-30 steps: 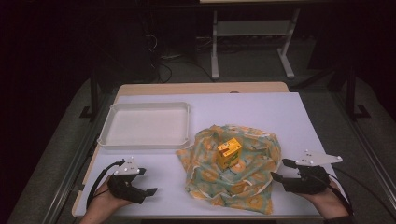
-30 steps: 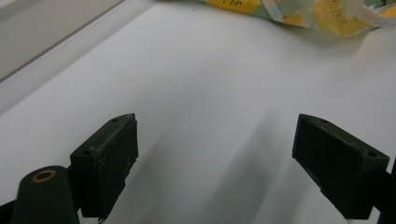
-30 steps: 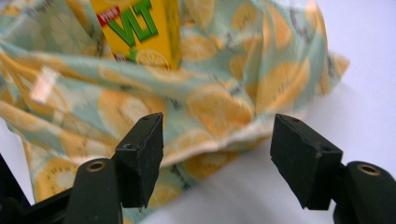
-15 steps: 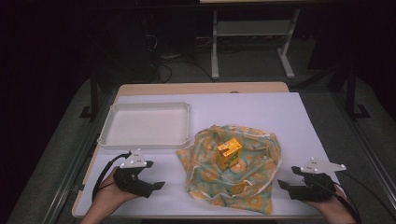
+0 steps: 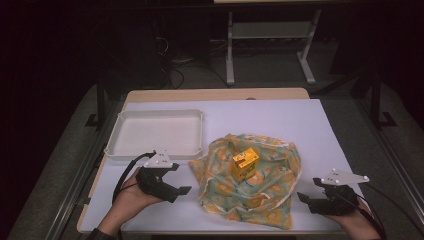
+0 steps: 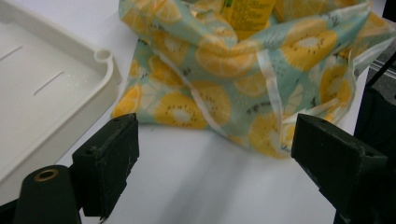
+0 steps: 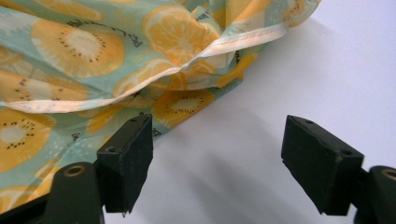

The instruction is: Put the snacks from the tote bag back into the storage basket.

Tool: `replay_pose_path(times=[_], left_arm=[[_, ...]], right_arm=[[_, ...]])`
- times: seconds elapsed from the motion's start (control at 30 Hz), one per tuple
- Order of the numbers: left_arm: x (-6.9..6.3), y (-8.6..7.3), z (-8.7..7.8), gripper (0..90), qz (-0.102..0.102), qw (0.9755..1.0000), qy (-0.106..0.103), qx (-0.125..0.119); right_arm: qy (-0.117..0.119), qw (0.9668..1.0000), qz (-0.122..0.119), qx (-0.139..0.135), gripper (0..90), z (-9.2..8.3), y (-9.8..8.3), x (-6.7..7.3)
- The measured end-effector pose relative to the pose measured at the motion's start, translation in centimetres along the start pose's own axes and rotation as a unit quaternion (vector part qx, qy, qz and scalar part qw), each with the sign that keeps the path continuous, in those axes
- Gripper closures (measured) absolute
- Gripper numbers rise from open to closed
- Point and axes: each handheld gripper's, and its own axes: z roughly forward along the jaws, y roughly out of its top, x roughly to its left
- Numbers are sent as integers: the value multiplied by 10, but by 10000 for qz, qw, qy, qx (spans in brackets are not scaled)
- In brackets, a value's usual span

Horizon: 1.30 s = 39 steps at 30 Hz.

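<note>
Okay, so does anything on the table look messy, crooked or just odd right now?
The cloth lies crumpled, not spread flat, with folds and a raised hem. A yellow box sits tilted on it. The tray is empty and sits square. Both grippers, left and right, are open, holding nothing. No spill or damage shows.

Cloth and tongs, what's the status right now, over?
Both tongs, left and right, open, empty, flanking the cloth. Cloth crumpled, yellow box on top. White tray beside it, left. Nothing between tongs and cloth.
</note>
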Motion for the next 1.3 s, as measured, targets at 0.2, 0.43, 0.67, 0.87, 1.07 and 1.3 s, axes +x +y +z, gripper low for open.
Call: replay_pose_path(times=[0.2,0.43,0.67,0.87,1.07,1.3], left_arm=[[-3,15,6,162,34,10000,-72,10],[-9,37,15,163,217,9996,-163,38],[-12,52,23,165,307,9993,-222,42],[-17,74,33,166,467,9984,-303,25],[-19,91,43,169,579,9978,-334,-4],[-23,104,58,169,679,9968,-410,65]], right_arm=[[-30,10000,-22,-17,235,1,0,0],[-15,10000,-32,-5,232,2,0,1],[-21,10000,-49,2,230,3,0,1],[-36,10000,-38,20,230,3,-1,2],[-27,10000,-45,12,230,3,-1,2],[-16,10000,-48,2,230,4,-1,1]])
